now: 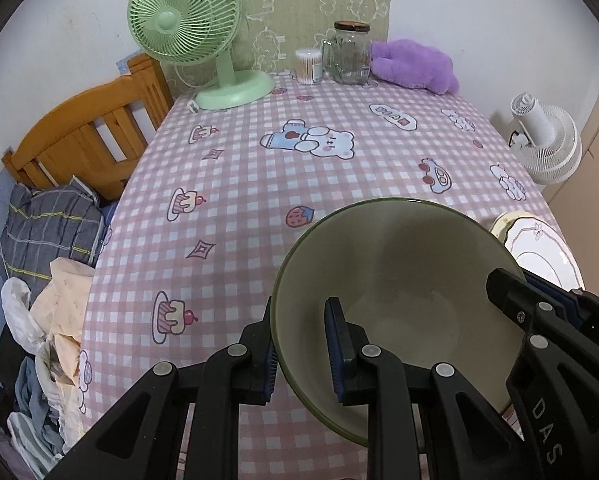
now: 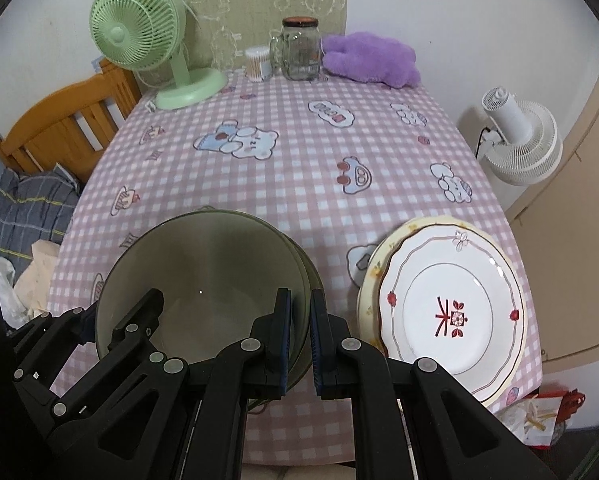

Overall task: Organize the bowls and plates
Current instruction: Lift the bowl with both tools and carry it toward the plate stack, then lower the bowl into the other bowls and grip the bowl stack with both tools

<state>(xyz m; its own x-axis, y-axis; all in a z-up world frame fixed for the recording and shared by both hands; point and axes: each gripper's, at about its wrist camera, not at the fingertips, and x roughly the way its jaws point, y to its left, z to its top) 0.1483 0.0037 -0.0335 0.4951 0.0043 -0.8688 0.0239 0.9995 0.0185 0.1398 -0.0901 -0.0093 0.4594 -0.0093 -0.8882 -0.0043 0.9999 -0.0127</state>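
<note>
A pink checked counter [image 2: 283, 184] carries the green bowl [image 2: 203, 280] at 7 o'clock, stacked plates [image 2: 451, 300] at 4 o'clock. Left gripper [image 1: 303, 352] and right gripper [image 2: 301, 336] each clench a bowl rim; apparently mid-placement, needing level lowering before letting go.

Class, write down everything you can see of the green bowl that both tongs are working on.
The green bowl is deep and round, glossy like glazed ceramic, with a pale olive, empty inside and a darker green rim. It sits near the front of the checked tablecloth, left of the stacked plates. The left tongs straddle its left wall and the right tongs its right wall. A second rim behind suggests a nested bowl.
</note>
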